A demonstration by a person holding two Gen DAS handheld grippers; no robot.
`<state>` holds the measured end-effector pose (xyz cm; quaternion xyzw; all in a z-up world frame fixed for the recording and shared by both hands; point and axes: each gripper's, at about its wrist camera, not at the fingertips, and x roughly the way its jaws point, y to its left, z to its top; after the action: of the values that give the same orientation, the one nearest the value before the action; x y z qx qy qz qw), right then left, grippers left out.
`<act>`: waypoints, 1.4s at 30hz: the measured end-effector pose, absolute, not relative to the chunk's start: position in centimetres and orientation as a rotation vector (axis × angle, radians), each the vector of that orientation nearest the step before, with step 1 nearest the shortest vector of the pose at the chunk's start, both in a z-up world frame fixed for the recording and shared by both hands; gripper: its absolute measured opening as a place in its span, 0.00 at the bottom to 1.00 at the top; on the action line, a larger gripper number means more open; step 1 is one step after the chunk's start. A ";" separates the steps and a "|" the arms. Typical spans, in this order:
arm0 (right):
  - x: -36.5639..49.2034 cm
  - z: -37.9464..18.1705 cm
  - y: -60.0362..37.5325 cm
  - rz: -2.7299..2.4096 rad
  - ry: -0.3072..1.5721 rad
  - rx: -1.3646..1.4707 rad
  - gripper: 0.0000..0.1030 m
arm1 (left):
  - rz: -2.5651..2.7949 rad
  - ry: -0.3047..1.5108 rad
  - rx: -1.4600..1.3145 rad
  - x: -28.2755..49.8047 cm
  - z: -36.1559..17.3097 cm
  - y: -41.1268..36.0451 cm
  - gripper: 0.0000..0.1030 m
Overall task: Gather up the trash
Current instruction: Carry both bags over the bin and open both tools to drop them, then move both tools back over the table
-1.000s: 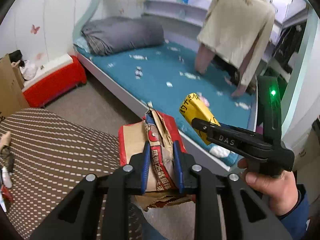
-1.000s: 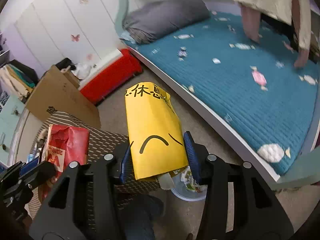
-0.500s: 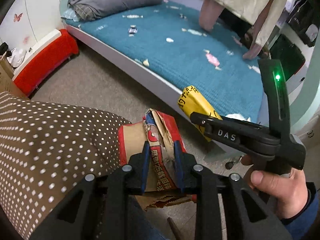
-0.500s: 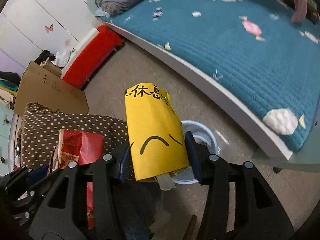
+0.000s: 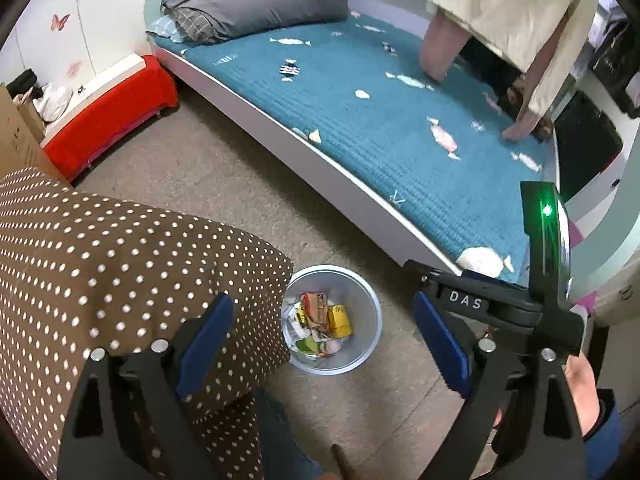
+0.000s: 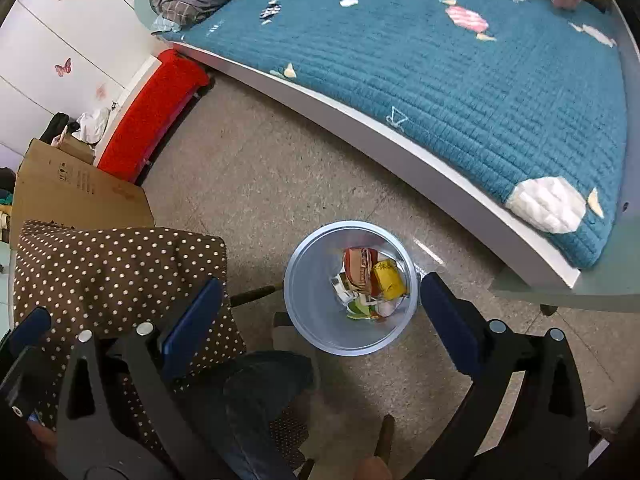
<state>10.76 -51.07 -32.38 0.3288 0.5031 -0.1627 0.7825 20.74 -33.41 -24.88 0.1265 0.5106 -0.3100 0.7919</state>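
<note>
**Both grippers spread wide above the waste bin, trash lying inside**

The left gripper (image 5: 324, 344) has its jaws opening, the blue pads far apart with nothing pinched between them. Straight ahead between its fingers, on the speckled floor (image 5: 224, 184), stands the pale round waste bin (image 5: 370, 320). At the bottom of it lie a crumpled red and tan paper bag (image 5: 314, 310) and, touching it on the right, a yellow packet (image 5: 340, 320), on top of other scraps. Under the left finger, a brown dotted cloth (image 5: 120, 264) hangs over a surface, its edge just beside the bin.

The right gripper (image 6: 320, 320) is likewise opening, its jaws released and holding nothing. The bin's rim (image 6: 304, 256) fills the gap between its pads, with the bag (image 6: 358, 268) and packet (image 6: 386, 280) seen from almost directly above. In the left wrist view the right gripper's black body (image 5: 500, 304) shows just past the right finger, gripped by a hand (image 5: 580, 392) in a blue sleeve.

Beyond the bin runs a white bed frame (image 6: 360, 120) with a teal quilt (image 6: 480, 60). Farther left are a red bench (image 5: 108, 120) and a cardboard box (image 6: 76, 196). At the far end of the bed a grey duvet (image 5: 256, 4) is bunched up, and another person (image 5: 508, 12) in a cream top bends over the mattress.
</note>
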 end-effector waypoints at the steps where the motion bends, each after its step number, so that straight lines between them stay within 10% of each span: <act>1: 10.7 -32.0 -50.9 -0.350 1.080 0.700 0.94 | -0.668 1.094 0.269 20.5 -24.6 -33.0 0.87; 42: 16.3 -7.9 -25.6 0.045 0.695 0.293 0.94 | -0.204 0.681 0.030 17.2 -8.9 -4.3 0.89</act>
<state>16.32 -25.64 -7.93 0.1429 0.3392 0.0220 0.9295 17.16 -4.33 -8.86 0.0146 0.3335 -0.0999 0.9373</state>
